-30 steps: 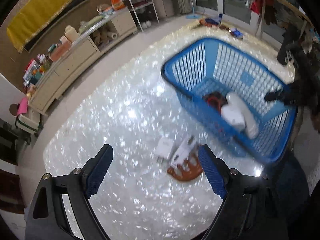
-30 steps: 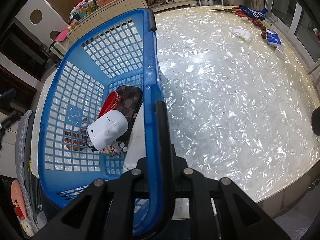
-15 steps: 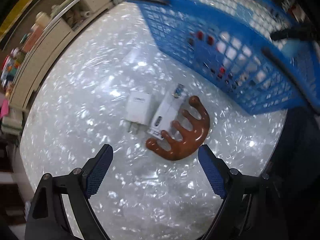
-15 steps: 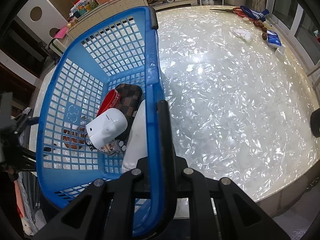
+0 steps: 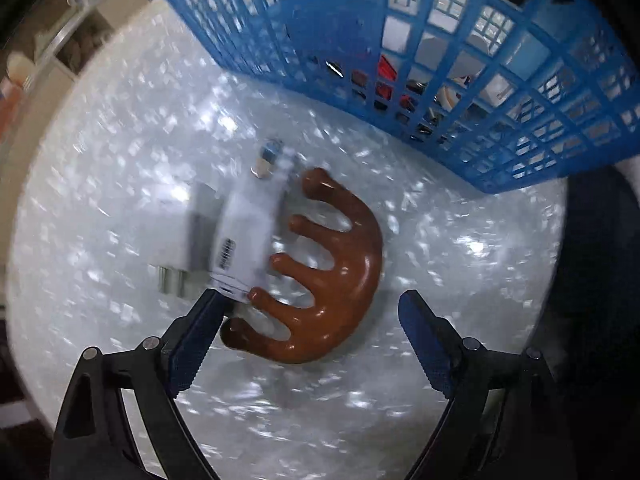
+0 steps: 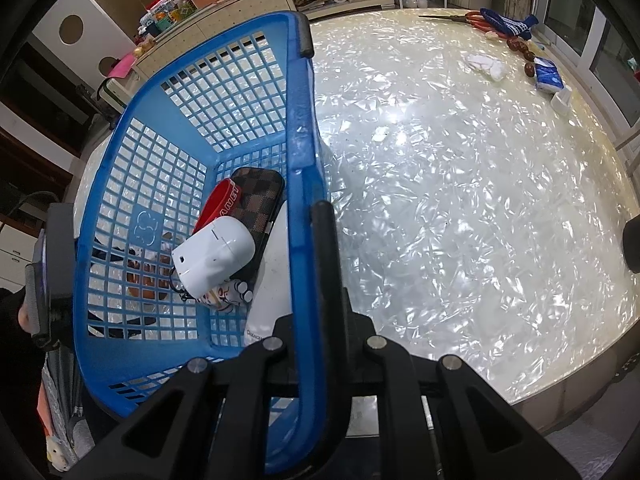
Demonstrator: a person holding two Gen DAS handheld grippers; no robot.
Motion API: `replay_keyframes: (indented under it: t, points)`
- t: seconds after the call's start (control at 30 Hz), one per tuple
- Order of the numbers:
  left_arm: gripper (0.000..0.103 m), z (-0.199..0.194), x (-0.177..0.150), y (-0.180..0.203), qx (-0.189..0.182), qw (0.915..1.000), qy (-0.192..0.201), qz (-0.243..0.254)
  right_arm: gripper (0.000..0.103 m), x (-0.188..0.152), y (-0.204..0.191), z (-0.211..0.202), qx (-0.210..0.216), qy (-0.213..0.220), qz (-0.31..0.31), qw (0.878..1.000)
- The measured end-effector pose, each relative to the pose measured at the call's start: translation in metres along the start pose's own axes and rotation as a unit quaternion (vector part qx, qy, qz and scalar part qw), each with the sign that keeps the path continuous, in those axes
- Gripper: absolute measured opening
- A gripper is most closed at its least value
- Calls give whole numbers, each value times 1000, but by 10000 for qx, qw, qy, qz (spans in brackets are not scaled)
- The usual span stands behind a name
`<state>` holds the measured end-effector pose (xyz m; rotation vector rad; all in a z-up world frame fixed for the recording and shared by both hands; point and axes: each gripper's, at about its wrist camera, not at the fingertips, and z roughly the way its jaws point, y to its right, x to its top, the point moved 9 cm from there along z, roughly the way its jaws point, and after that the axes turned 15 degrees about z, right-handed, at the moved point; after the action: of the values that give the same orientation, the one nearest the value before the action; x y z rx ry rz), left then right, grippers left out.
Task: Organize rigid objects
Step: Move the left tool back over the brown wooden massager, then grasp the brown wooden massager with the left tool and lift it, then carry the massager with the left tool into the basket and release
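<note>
**Massager [image 5: 356,276] under an open claw: what could spoil the pick**

Lies flat on the table [image 5: 120,140], straight below the left claw [image 5: 312,300] and between its two fingers, prongs toward the left-hand finger, curved back toward the right-hand one. Note that claw's jaws spread wide, just opened a shade further, with no pad pressing on anything yet.

Watch the left-hand finger first. Sits right at the corner of a white box [image 5: 248,232] that overlaps the prong tips; touching or only just beside, too blurred to tell. Closing from here could pinch that corner along with a prong, drag the box sideways, or lever the massager out of line. Just beyond the box, on the same side, mind a charger [image 5: 192,236], likely to get shoved if the box slides.

Expect trouble from the shape as well: glossy, rounded, thin at the prongs. Could squirt out or pivot if gripped off-centre across prong tips and curved back. Better to centre before squeezing.

Beyond the fingertips, reckon with the wall of the blue basket [image 5: 440,20], near enough to catch a hasty lift.

On the other side, see the right claw [image 6: 316,216] clamped shut on the basket rim. Any slip or tug there could tip the basket and shift what already lies inside.
</note>
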<state>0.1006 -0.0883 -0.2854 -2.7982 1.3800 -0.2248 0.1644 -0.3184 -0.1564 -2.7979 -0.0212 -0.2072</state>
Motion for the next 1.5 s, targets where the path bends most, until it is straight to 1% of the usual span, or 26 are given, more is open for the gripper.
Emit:
replay_keyframes:
  t: [0.17,0.27,0.33,0.37,0.4,0.47,0.53,0.57,0.6,0.63,0.67,0.73,0.93,1.03,1.23,1.43,1.5]
  points:
    - [91,-1,1,15,-118,9999,27,69,10,0,0,0,-9,8,-5,10000]
    - [91,2,2,24,-30,9999,-10,97,10,0,1,0,0,15,2,10000]
    - [90,3,5,28,-108,9999,17,46,10,0,1,0,4,17,2,10000]
    - [89,4,6,29,-205,9998,51,-7,10,0,1,0,6,16,6,10000]
    - [88,11,7,36,-227,9997,97,11,10,0,1,0,7,15,6,10000]
    - [86,12,9,37,-231,9996,134,60,10,0,1,0,10,17,10,10000]
    - [82,13,12,34,-220,9996,173,16,10,0,1,0,18,19,13,10000]
    - [77,12,13,34,-217,9996,192,16,11,0,1,0,16,22,13,10000]
    - [69,11,14,32,-217,9995,238,16,11,0,1,0,25,21,19,10000]
    - [65,10,15,29,-209,9994,282,-9,11,0,1,0,29,22,24,10000]
    - [63,8,17,30,-238,9993,280,-42,11,0,1,0,29,27,26,10000]
    - [63,8,18,32,-206,9994,262,0,11,-1,1,-1,22,28,27,10000]
    - [62,7,21,33,-148,9992,349,-121,12,-1,0,0,30,29,26,10000]
    - [62,3,11,28,-94,9990,400,-153,12,-2,0,0,18,27,22,10000]
    - [62,-26,3,16,2,9974,615,-364,11,-1,0,0,19,49,27,10000]
    - [62,-52,-2,2,276,9961,713,-450,11,-1,-1,1,11,45,9,10000]
    - [62,-65,-4,-8,317,9947,779,-596,11,-1,-1,0,29,50,22,10000]
